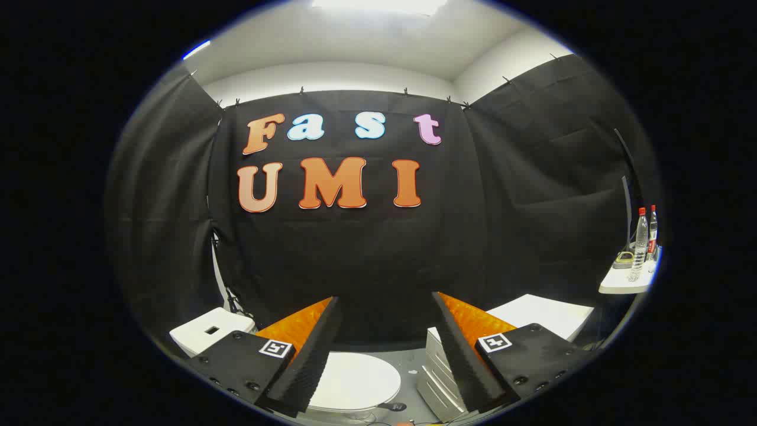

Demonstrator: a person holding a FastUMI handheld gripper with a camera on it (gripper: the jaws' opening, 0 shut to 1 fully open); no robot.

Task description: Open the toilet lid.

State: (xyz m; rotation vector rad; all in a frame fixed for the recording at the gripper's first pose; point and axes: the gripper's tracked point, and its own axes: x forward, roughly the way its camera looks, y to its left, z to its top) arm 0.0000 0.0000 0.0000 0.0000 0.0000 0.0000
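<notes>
The white box-shaped toilet tank sits at about 8 o'clock, just past the left finger. It has a small dark square on top, maybe a flush button, but it is too small to be sure.

Next comes the smooth white oval toilet lid. It lies flat and closed, low down at about 6 o'clock, under and between the two fingers. The left finger hides part of it, so I cannot see its hinge or front edge well.

The gripper is held up high, above the lid. Its jaws are wide apart and hold nothing. I think they are open like this so one finger can slip under the lid's edge to lift it.

At about 5 o'clock stands a white plastic drawer unit, partly hidden by the right finger. I cannot tell how many drawers it has.

Far out at 3 o'clock, a small white bench carries two clear bottles with red caps, well away from the toilet.
</notes>
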